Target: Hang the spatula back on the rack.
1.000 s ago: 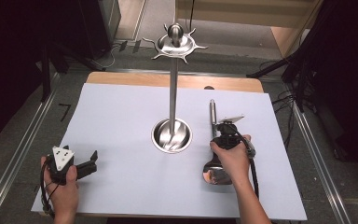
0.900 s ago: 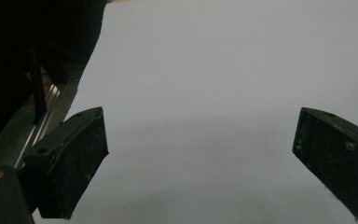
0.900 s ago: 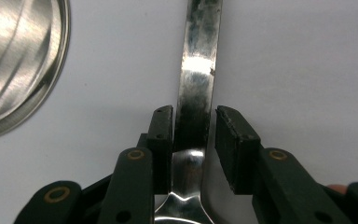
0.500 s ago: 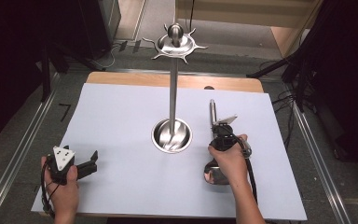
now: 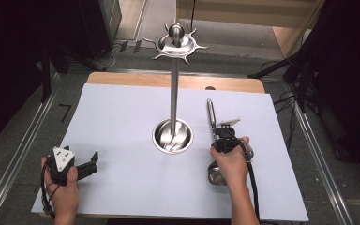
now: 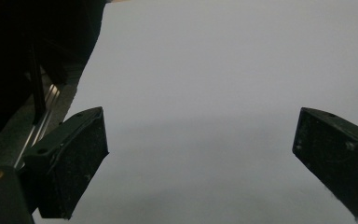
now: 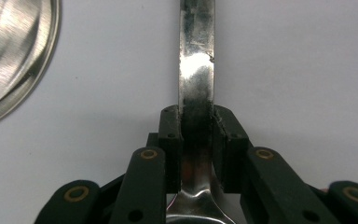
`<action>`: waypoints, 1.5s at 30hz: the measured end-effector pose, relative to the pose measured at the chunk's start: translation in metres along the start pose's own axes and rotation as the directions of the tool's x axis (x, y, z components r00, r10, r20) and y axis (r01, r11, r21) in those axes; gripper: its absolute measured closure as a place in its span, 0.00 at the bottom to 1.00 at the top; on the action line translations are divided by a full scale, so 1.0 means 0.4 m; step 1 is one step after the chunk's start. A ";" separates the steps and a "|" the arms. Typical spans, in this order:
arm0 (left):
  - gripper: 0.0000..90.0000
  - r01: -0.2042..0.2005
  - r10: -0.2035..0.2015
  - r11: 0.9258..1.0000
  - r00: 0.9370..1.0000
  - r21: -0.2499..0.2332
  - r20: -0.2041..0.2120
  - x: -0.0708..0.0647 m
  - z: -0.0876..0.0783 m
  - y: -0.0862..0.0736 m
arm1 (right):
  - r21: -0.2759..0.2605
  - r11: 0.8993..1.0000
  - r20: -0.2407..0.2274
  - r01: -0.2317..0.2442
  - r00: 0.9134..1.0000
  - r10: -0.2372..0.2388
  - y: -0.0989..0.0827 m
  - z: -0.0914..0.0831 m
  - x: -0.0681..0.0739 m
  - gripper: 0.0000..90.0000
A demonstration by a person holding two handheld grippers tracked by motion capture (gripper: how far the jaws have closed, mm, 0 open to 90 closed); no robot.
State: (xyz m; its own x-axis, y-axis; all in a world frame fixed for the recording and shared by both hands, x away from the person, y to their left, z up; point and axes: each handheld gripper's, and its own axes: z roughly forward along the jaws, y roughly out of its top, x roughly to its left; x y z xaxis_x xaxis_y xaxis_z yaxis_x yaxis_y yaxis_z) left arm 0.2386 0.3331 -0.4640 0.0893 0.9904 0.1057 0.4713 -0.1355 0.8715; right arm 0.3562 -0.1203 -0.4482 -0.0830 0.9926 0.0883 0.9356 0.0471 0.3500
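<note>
— What am I working on here?

— 1 steel ladle [image 5: 211, 123], polished and mirror-bright. I see it lying flat on the white sheet, right of the middle.

— Which way does it point?

— Its long flat handle runs away from me toward the far edge, and the bowl end sits nearest me. In the right gripper view the handle [image 7: 196, 56] runs straight up the frame, widening toward the bowl at the bottom.
</note>
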 end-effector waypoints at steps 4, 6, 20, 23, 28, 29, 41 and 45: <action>0.04 -0.001 0.001 1.000 1.000 0.004 -0.001 -0.001 0.001 0.000 | -0.074 0.997 -0.036 -0.011 0.999 0.008 -0.018 -0.002 -0.017 0.85; 0.04 -0.004 0.004 1.000 1.000 0.006 -0.002 -0.001 0.001 0.001 | -0.115 0.993 -0.049 0.000 0.999 -0.006 -0.027 -0.006 -0.025 0.85; 0.04 -0.004 0.004 1.000 1.000 0.005 -0.007 -0.002 0.001 0.000 | -0.329 0.944 -0.253 -0.038 0.966 -0.049 -0.111 -0.051 -0.080 0.85; 0.04 -0.007 0.007 1.000 1.000 0.005 -0.008 -0.003 0.002 0.000 | -0.403 0.915 -0.277 -0.029 0.957 -0.091 -0.131 -0.061 -0.082 0.85; 0.04 -0.009 0.009 1.000 1.000 0.004 -0.012 -0.004 0.002 0.000 | -0.481 0.877 -0.276 -0.004 0.950 -0.147 -0.147 -0.087 -0.082 0.85; 0.04 -0.009 0.009 1.000 1.000 0.004 -0.012 -0.004 0.001 0.000 | -0.503 0.865 -0.280 -0.002 0.947 -0.160 -0.149 -0.095 -0.081 0.85; 0.04 -0.009 0.009 1.000 1.000 0.011 -0.004 -0.002 0.004 0.001 | -0.647 0.762 -0.270 0.021 0.929 -0.255 -0.183 -0.095 -0.048 0.85; 0.04 -0.009 0.009 1.000 1.000 0.014 -0.003 -0.002 0.004 0.002 | -0.702 0.711 -0.253 0.029 0.924 -0.288 -0.195 -0.104 -0.041 0.85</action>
State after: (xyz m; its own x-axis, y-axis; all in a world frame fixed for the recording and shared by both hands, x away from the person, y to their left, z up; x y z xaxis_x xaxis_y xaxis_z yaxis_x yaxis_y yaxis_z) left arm 0.2402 0.3323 -0.4642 0.0913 0.9892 0.1147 0.4824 -0.1447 0.8639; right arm 0.2702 -0.1449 -0.4380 -0.4331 0.8749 0.2166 0.4218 -0.0157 0.9066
